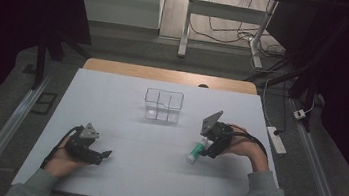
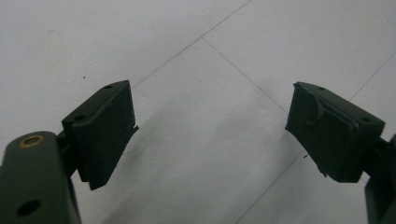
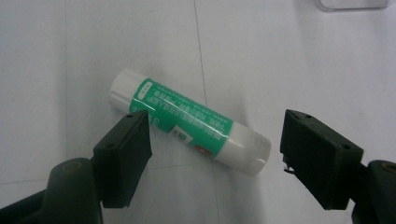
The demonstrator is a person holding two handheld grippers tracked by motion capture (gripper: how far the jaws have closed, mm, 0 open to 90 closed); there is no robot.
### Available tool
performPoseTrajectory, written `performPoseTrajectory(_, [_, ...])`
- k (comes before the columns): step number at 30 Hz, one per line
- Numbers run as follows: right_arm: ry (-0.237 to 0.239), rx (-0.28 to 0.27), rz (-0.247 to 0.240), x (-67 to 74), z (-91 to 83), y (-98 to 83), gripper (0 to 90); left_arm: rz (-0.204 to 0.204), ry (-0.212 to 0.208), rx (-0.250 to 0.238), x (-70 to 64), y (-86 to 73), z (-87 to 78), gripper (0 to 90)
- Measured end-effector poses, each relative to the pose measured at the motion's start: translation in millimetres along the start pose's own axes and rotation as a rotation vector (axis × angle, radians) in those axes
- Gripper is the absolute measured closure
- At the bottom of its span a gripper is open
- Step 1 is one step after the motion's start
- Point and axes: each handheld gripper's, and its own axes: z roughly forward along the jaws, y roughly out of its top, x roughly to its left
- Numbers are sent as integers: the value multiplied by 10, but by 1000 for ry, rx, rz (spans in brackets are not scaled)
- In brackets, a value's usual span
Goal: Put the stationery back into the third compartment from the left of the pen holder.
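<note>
A green and white glue stick (image 3: 191,123) lies on its side on the white table (image 1: 125,117). My right gripper (image 3: 215,149) hovers over it with its jaws wide open, one pad on each side and neither touching it. From above, the glue stick (image 1: 197,149) lies just left of the right gripper (image 1: 206,150). Near the front left of the table my left gripper (image 1: 104,156) rests in the person's hand. Its jaws (image 2: 210,135) are open over bare table, with nothing between them.
A clear plastic box with compartments (image 1: 163,105) stands at the table's middle back. A wooden strip (image 1: 170,75) runs along the far edge. Beyond it are desk legs and cables on the floor, and a power strip (image 1: 276,139) lies to the right.
</note>
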Motion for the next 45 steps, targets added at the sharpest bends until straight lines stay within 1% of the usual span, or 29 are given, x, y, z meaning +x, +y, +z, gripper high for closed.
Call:
performPoseTrajectory(1, [0, 11, -7, -5, 12, 8, 247, 0, 0, 0, -1, 0, 1, 151])
performPoseTrajectory(2, [11, 22, -10, -8, 31, 17, 248, 0, 0, 1, -2, 0, 2, 151])
performPoseTrajectory(6, [15, 65, -48, -29, 68, 58, 260, 0, 2, 4, -2, 0, 9, 151])
performPoseTrajectory(7, [32, 79, -51, -32, 67, 67, 259, 0, 2, 5, -1, 0, 11, 151])
performPoseTrajectory(9, [28, 94, -80, -36, 69, 84, 259, -1, 3, 8, 1, -1, 13, 150])
performPoseTrajectory(10, [37, 95, -90, -36, 74, 94, 260, -1, 3, 10, 2, -1, 15, 150])
performPoseTrajectory(13, [41, 103, -110, -17, 104, 128, 272, 1, 5, 12, -2, -3, 19, 150])
performPoseTrajectory(15, [52, 125, -118, -10, 143, 148, 287, 2, 5, 13, -7, -2, 19, 149])
performPoseTrajectory(17, [46, 142, -139, 5, 177, 154, 322, 2, 5, 10, -13, -2, 15, 149])
performPoseTrajectory(19, [58, 173, -145, 4, 203, 143, 348, 5, 5, 11, -16, -2, 15, 149])
performPoseTrajectory(21, [56, 196, -136, 0, 230, 120, 408, 7, 5, 11, -18, -1, 15, 149])
performPoseTrajectory(23, [67, 197, -131, -15, 242, 106, 431, 8, 5, 11, -19, -1, 15, 149])
performPoseTrajectory(24, [69, 185, -128, -16, 241, 95, 465, 8, 5, 11, -19, -2, 14, 149])
performPoseTrajectory(25, [69, 189, -120, -12, 230, 91, 486, 8, 4, 11, -19, -2, 14, 149])
performPoseTrajectory(26, [71, 176, -127, -15, 232, 85, 523, 9, 4, 10, -19, -2, 13, 149])
performPoseTrajectory(27, [84, 170, -143, -24, 229, 81, 579, 9, 4, 10, -20, -2, 13, 149])
performPoseTrajectory(28, [97, 166, -146, -23, 226, 78, 617, 10, 4, 10, -21, -2, 12, 150])
performPoseTrajectory(29, [101, 166, -148, -20, 223, 79, 642, 11, 4, 10, -21, -2, 11, 149])
performPoseTrajectory(32, [79, 157, -157, -13, 214, 86, 652, 11, 5, 8, -21, -2, 6, 150])
performPoseTrajectory(33, [74, 143, -152, -19, 203, 87, 652, 11, 6, 8, -20, -1, 5, 150])
performPoseTrajectory(34, [70, 124, -135, -22, 176, 90, 653, 10, 5, 8, -19, -2, 5, 150])
performPoseTrajectory(36, [51, 68, -113, -32, 102, 102, 653, 10, 6, 8, -17, -2, 6, 150])
performPoseTrajectory(37, [4, 15, -80, -45, 30, 121, 652, 11, 7, 8, -15, -1, 6, 150])
performPoseTrajectory(38, [4, 15, -80, -45, 30, 121, 652, 11, 7, 7, -15, -1, 5, 150])
performPoseTrajectory(39, [-21, -32, -45, -79, -20, 139, 652, 12, 6, 6, -14, -1, 5, 150])
performPoseTrajectory(40, [-21, -32, -45, -79, -20, 139, 652, 12, 7, 6, -14, -1, 3, 150])
performPoseTrajectory(41, [-24, -56, -22, -93, -34, 142, 652, 13, 7, 4, -16, 0, 1, 150])
performPoseTrajectory(43, [-25, -81, 28, -110, -58, 140, 652, 12, 9, 3, -23, 2, -2, 150])
performPoseTrajectory(45, [-31, -84, 61, -114, -59, 135, 652, 16, 10, 2, -27, 5, -5, 150])
